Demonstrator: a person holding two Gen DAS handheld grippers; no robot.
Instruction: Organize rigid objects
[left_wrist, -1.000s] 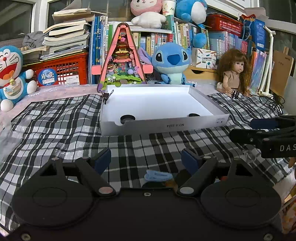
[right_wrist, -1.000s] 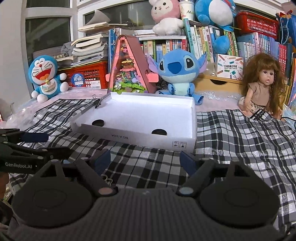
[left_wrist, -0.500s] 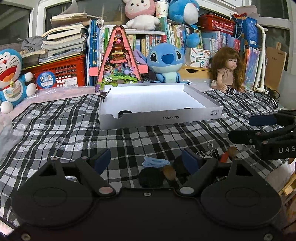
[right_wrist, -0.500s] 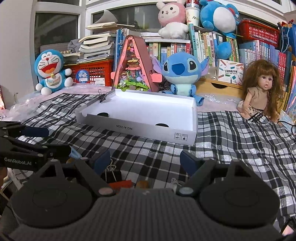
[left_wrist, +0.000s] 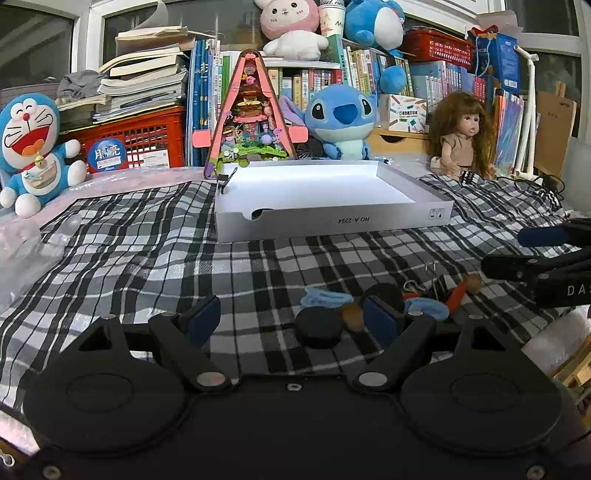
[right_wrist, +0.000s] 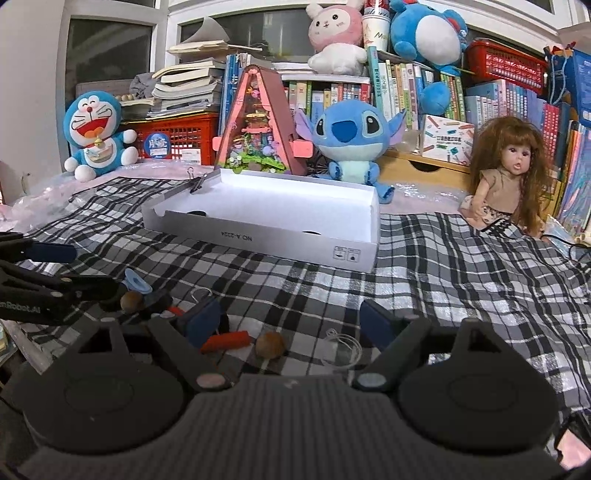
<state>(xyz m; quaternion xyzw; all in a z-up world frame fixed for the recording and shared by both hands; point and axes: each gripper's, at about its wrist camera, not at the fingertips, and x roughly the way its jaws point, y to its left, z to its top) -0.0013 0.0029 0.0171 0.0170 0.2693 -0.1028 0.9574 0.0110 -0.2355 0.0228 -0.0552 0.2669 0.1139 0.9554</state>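
Item 1, my left gripper (left_wrist: 291, 319): fingers (left_wrist: 201, 319) spread wide, nothing pinched. A black round disc (left_wrist: 319, 326) lies on the checked cloth (left_wrist: 147, 251) between them, nearer the right finger, with a small brown bead (left_wrist: 351, 315) just beside it.

Item 2, my right gripper (right_wrist: 291, 321): fingers (right_wrist: 203, 319) spread wide, nothing pinched. Between them on the cloth I see a red stick-shaped piece (right_wrist: 227, 340) close to the left finger, a brown round bead (right_wrist: 270, 344) about midway, and a thin wire ring (right_wrist: 341, 349) near the right finger.

Item 3, the loose pile: a light blue clip (left_wrist: 325, 297) lies just ahead of the left gripper's gap. Beyond its right finger sit a second blue piece (left_wrist: 428, 308), a metal binder clip (left_wrist: 430, 280) and a red piece (left_wrist: 456, 293). The other gripper's arm reaches in from the right of that view, beside this pile.

Item 4, white shallow box (left_wrist: 332, 221): open side up on the worktop, well ahead of both pairs of fingers and apart from the pile. In the right wrist view a black binder clip (right_wrist: 197, 182) grips its far left corner, and two dark round things lie on its floor; I cannot tell what they are.

Item 5, backdrop beyond the box: Doraemon plush (left_wrist: 31, 147), pink triangular model house (left_wrist: 251, 118), blue Stitch plush (left_wrist: 340, 118), long-haired doll (left_wrist: 461, 136), shelves of books (left_wrist: 436, 81).
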